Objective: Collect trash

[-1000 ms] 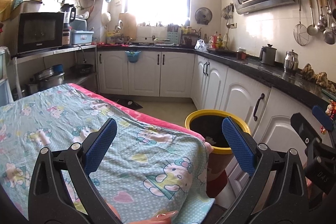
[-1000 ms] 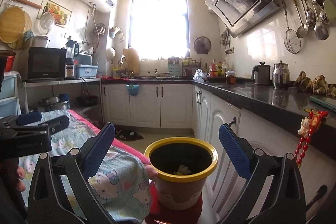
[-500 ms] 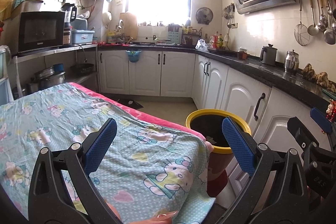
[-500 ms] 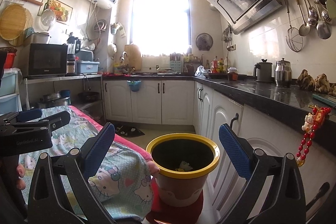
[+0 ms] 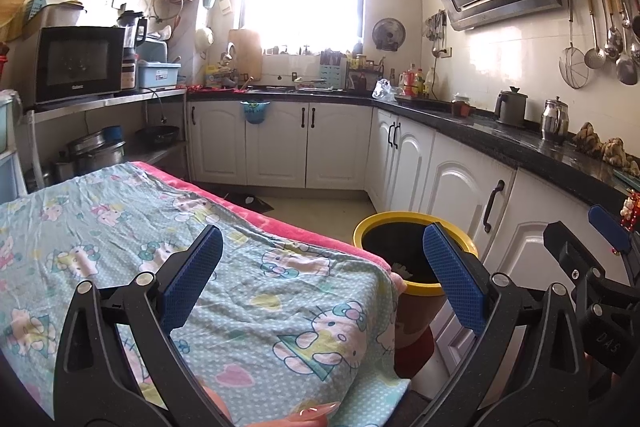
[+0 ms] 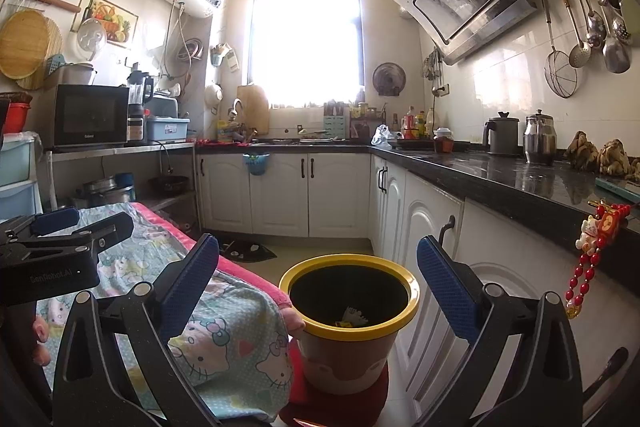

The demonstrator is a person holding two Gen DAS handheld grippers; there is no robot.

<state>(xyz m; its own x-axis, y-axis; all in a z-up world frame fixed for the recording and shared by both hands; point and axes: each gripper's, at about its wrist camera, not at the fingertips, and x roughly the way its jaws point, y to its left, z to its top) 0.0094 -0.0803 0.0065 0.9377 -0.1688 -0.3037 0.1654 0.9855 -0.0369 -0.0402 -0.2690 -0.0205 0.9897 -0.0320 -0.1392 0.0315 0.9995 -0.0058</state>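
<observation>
A yellow-rimmed trash bin [image 6: 349, 323] stands on the floor beside the table's corner, with scraps of trash [image 6: 352, 317] at its bottom. My right gripper [image 6: 318, 283] hovers open above and in front of the bin, nothing between its blue pads. Over the table's cartoon-print cloth [image 5: 120, 227] my left gripper [image 5: 322, 277] also stands open and empty. The bin [image 5: 412, 259] appears to its right, partly behind the right finger. The left gripper's body [image 6: 52, 247] shows at the left edge of the right wrist view.
White cabinets [image 6: 420, 219] under a black counter [image 6: 500, 171] run along the right and back walls. A kettle [image 6: 502, 131] and a steel pot [image 6: 540, 133] stand on the counter. A red charm [image 6: 592, 247] hangs at the right. A dark floor mat [image 6: 248, 251] lies ahead.
The right gripper's view has tilted up slightly and drawn a little nearer the bin. The left gripper has barely moved. Both stay open.
</observation>
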